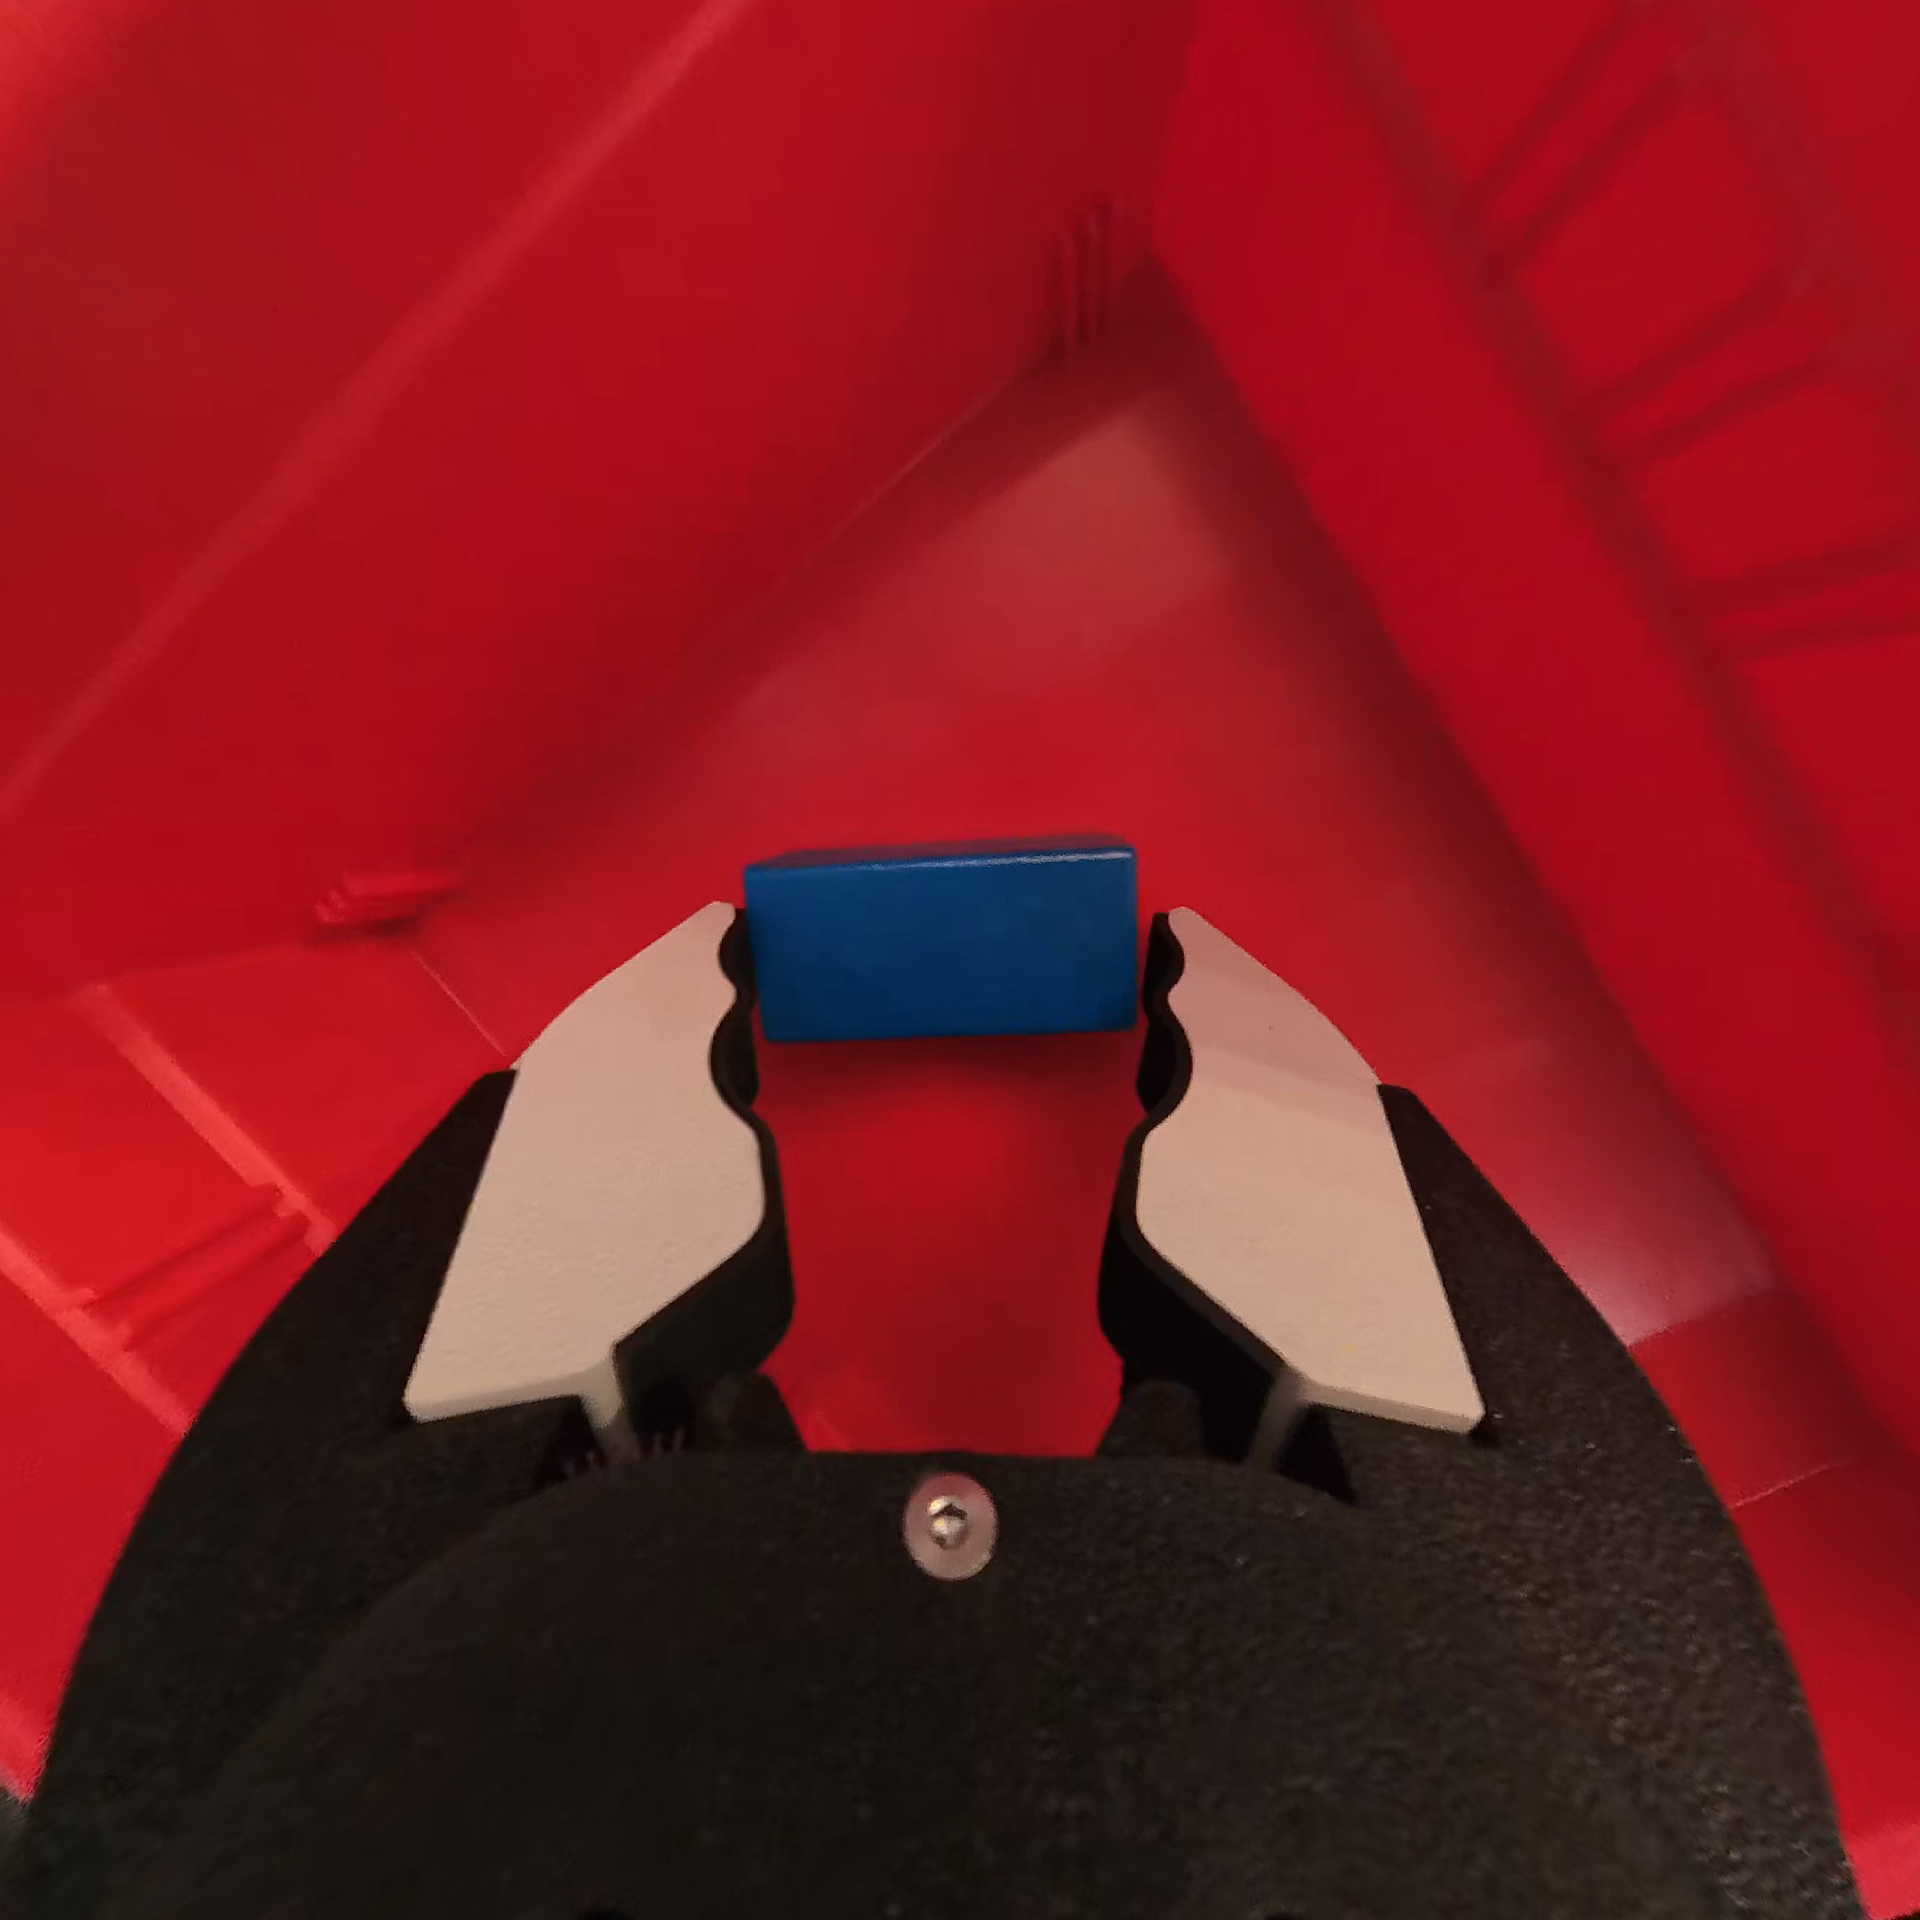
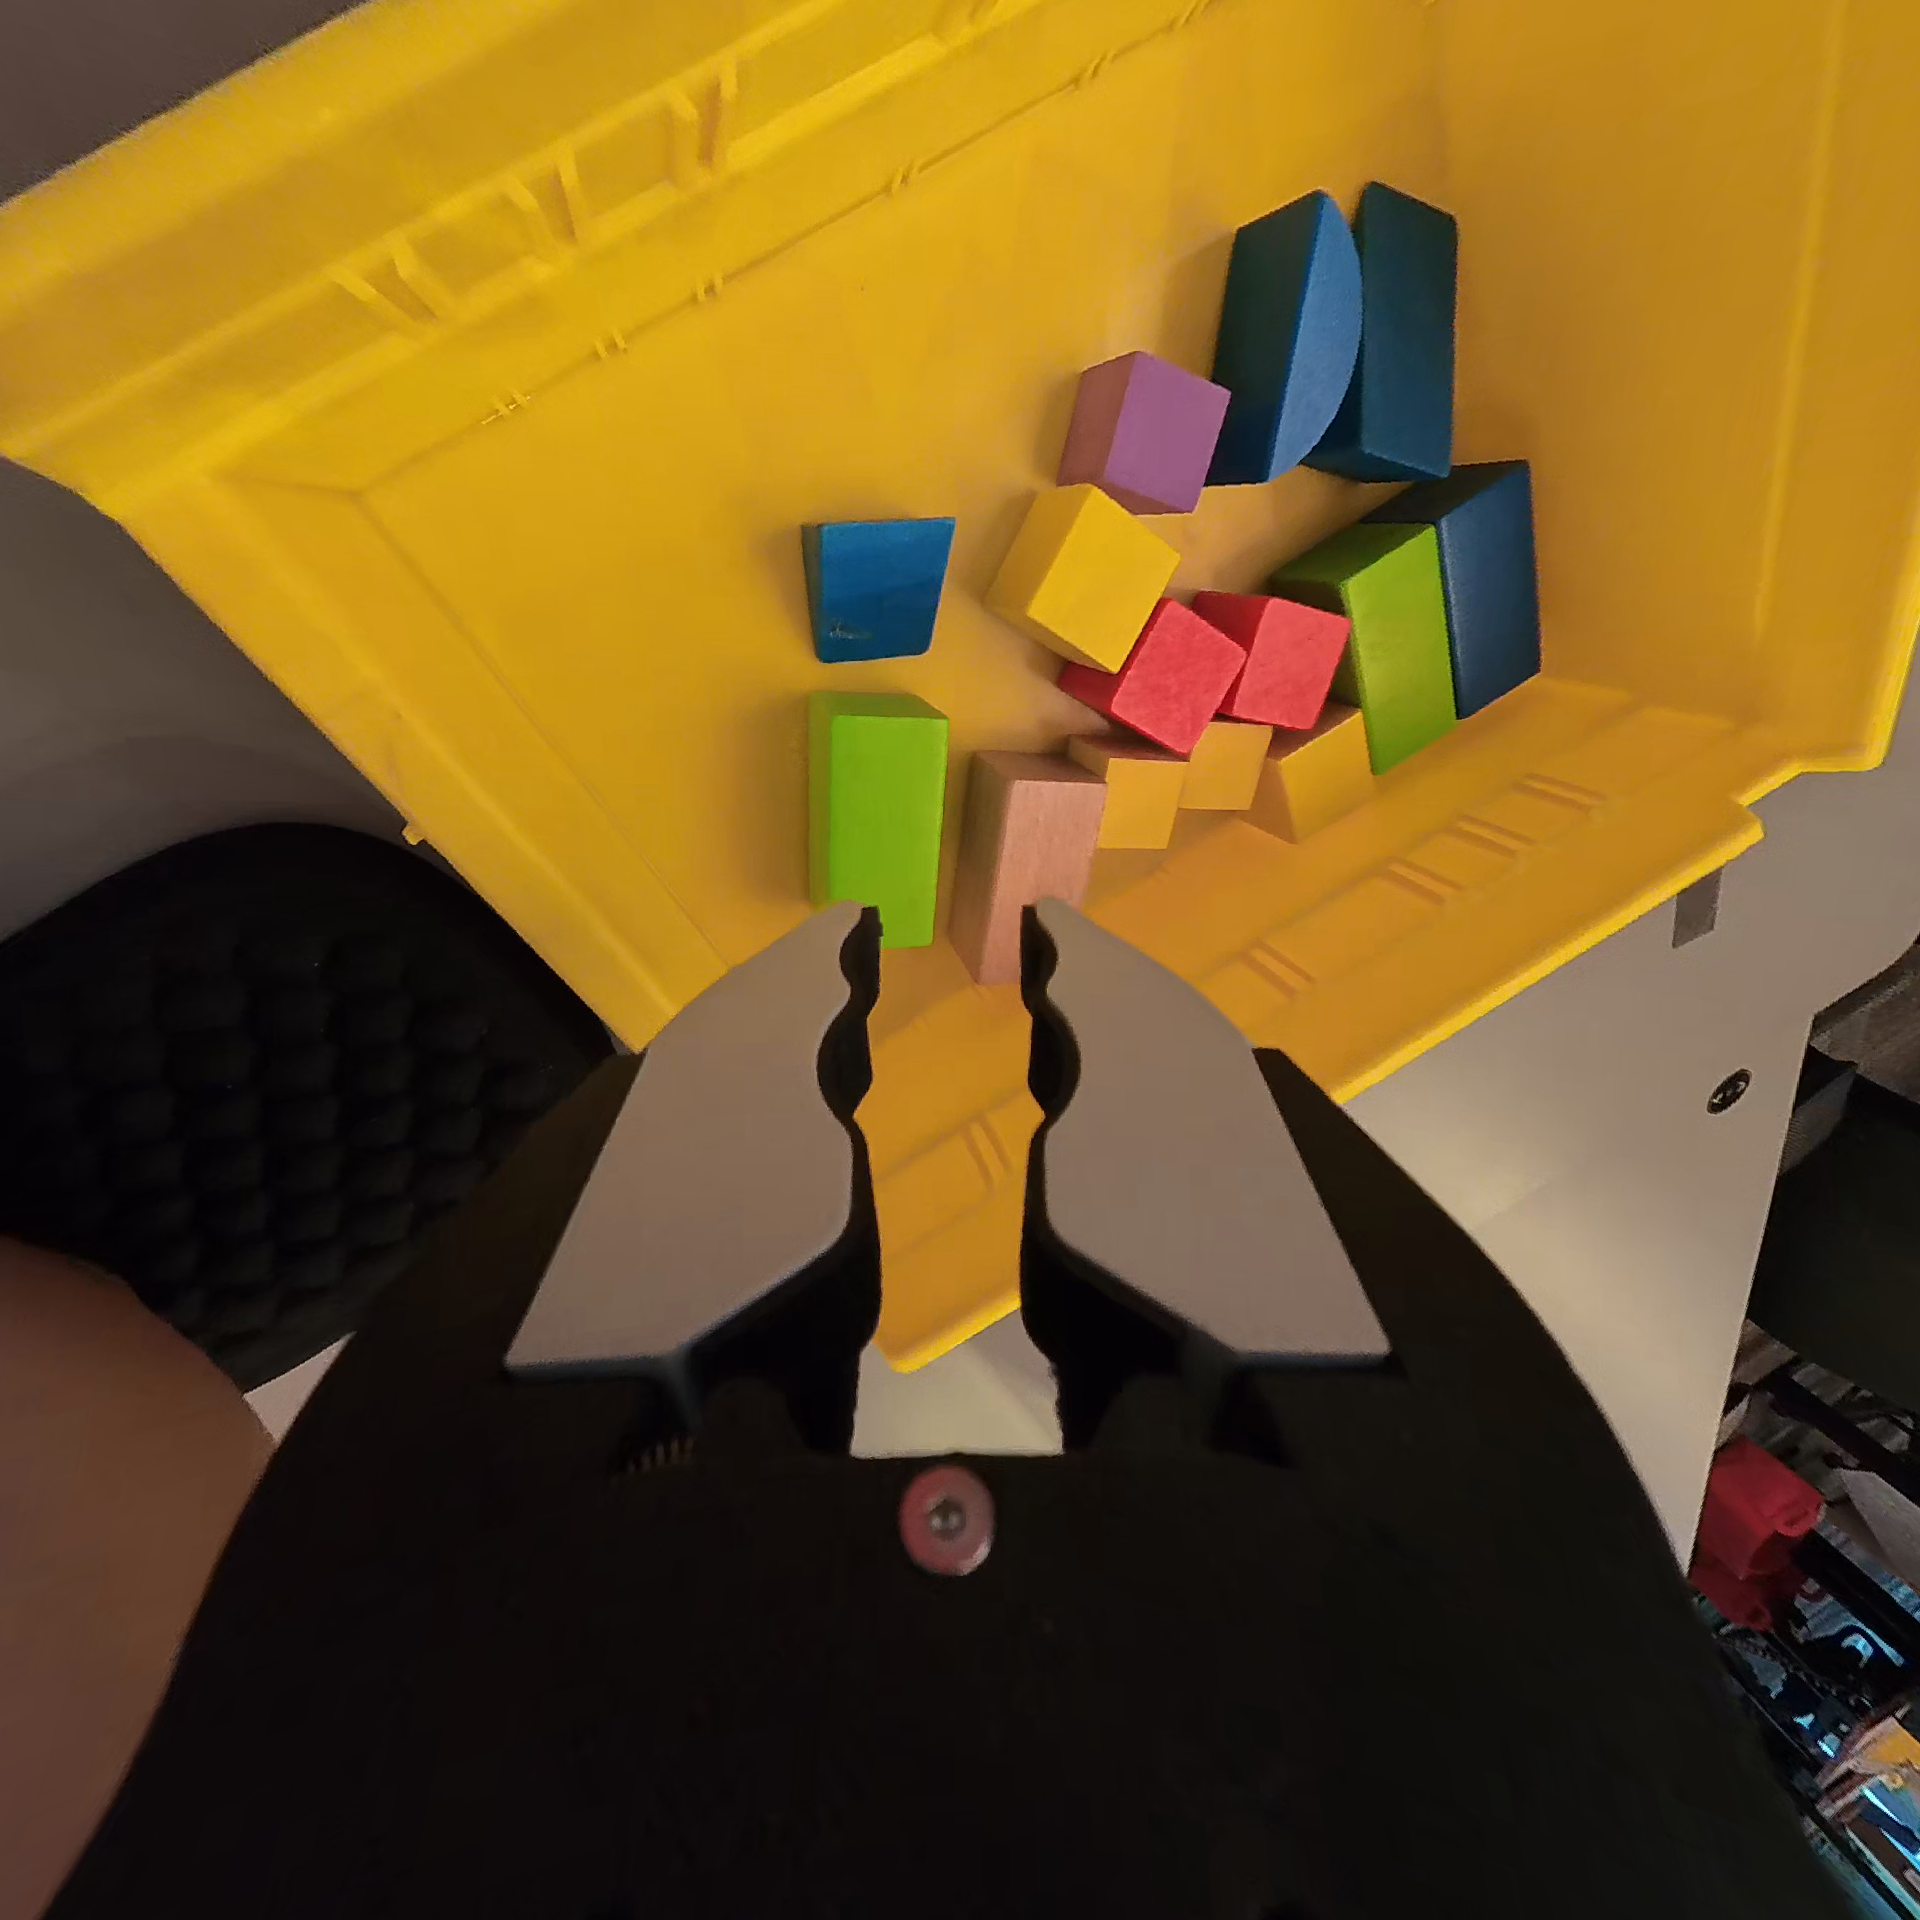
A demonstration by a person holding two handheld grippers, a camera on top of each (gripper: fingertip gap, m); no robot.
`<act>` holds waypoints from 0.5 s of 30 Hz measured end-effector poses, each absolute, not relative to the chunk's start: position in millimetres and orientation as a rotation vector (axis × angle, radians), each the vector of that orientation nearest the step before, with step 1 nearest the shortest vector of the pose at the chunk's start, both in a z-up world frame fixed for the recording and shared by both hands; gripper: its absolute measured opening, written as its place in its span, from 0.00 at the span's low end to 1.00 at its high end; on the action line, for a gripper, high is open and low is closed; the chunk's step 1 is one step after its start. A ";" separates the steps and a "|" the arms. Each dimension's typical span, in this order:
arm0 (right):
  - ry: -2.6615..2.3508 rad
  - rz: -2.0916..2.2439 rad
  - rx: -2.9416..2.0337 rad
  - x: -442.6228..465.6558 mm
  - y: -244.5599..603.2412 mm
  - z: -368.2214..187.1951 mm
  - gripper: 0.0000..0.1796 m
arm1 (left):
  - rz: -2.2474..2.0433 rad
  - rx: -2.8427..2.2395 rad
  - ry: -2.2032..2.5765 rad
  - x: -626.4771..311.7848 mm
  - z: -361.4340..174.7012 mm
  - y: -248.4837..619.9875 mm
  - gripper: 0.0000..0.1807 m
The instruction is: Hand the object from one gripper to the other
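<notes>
Left wrist view: blue block [image 1: 940, 940] in red bin [image 1: 520, 468]
Left gripper [image 1: 940, 971] squeezes it; right gripper [image 2: 948, 920] is empty, fingers apart

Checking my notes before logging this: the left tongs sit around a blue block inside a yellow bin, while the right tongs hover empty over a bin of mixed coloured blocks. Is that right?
Not quite. The bin around the blue block is red, not yellow, as the left wrist view shows. The left tongs do bracket that block, and the right tongs do hover empty over the yellow bin of mixed blocks.
</notes>
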State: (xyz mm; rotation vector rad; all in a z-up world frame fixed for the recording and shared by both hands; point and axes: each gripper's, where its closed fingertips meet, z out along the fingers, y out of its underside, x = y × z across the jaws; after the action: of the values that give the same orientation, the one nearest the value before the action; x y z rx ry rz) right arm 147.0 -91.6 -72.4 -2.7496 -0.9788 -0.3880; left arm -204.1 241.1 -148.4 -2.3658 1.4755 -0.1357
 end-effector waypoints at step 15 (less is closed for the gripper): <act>-0.963 -0.412 -2.655 140.8 -75.7 -60.0 0.13 | -0.459 -2.409 1.430 -202.1 -121.4 227.5 0.39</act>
State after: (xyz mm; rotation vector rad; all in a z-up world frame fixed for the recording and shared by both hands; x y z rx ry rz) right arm 140.8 -75.7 -60.0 -2.6551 -0.9628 -0.4120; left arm -202.1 227.5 -121.4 -2.4093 1.4302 -0.4589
